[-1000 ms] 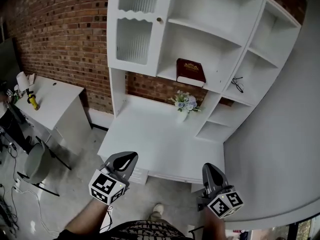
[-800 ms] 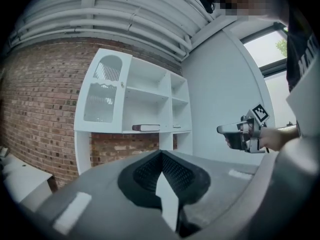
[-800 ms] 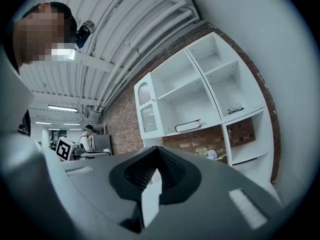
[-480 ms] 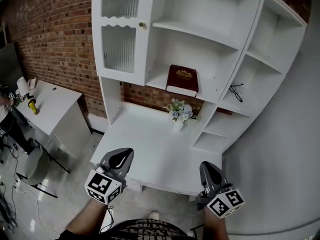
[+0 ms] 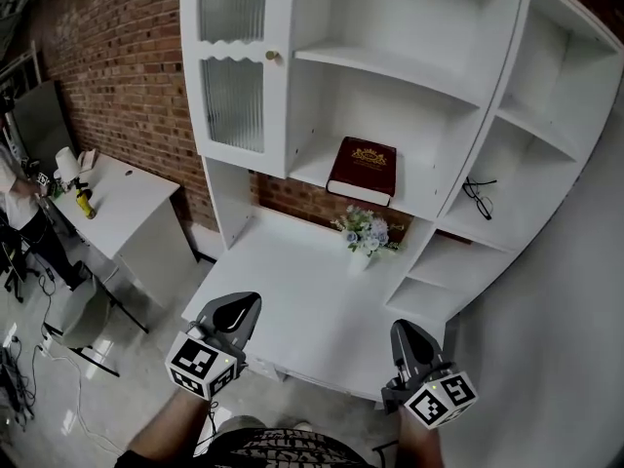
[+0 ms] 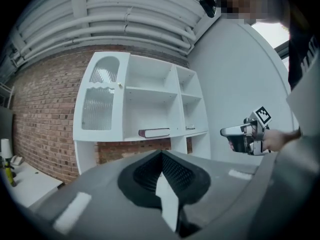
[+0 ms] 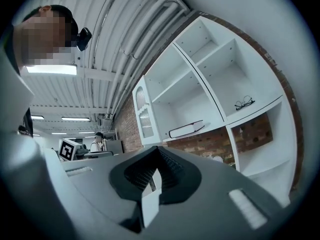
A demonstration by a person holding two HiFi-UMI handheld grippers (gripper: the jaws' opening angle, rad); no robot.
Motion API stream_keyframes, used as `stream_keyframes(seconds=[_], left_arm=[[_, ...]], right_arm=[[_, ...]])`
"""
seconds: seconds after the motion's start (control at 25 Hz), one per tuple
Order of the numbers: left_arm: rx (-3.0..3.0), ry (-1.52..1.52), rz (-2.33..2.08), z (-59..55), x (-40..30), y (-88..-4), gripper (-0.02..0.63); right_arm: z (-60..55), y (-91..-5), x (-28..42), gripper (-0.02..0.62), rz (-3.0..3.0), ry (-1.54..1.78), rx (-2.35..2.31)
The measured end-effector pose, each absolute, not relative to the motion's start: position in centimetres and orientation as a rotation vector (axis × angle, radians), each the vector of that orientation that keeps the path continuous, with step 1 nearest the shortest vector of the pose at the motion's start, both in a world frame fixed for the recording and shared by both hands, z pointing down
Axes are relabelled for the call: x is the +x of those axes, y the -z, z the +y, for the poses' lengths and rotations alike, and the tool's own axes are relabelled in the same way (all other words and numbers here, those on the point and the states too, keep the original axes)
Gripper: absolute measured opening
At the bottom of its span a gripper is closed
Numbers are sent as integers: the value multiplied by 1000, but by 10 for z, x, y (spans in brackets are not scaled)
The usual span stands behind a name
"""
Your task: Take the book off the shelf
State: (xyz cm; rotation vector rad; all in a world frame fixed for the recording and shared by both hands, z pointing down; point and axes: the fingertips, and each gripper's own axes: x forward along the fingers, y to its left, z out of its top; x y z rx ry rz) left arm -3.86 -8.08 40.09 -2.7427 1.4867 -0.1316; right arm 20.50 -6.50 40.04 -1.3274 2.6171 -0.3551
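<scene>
On the shelf (image 5: 421,199) at 12 o'clock, a dark red book (image 5: 363,167) lies flat, well apart from both grippers. The left gripper (image 5: 239,305) at 7 o'clock and right gripper (image 5: 405,331) at 5 are closed, empty; one should probably open before reaching the book's near edge.

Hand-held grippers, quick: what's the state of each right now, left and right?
Left hand-held gripper: closed, jaws together, holding nothing.
Right hand-held gripper: closed, jaws together, holding nothing.
</scene>
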Motion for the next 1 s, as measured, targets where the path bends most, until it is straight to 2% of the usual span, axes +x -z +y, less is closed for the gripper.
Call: stream_keyframes(seconds=[0.36,1.0], left_arm=[[-2715,210,1612,-91,-65,-421,0],[-2796,218,1490,-158,-91,-432,0]], right_arm=[[-87,-427,176,23,2707,398,-1250],[-141,-427,153,23,2673,401,-1385]])
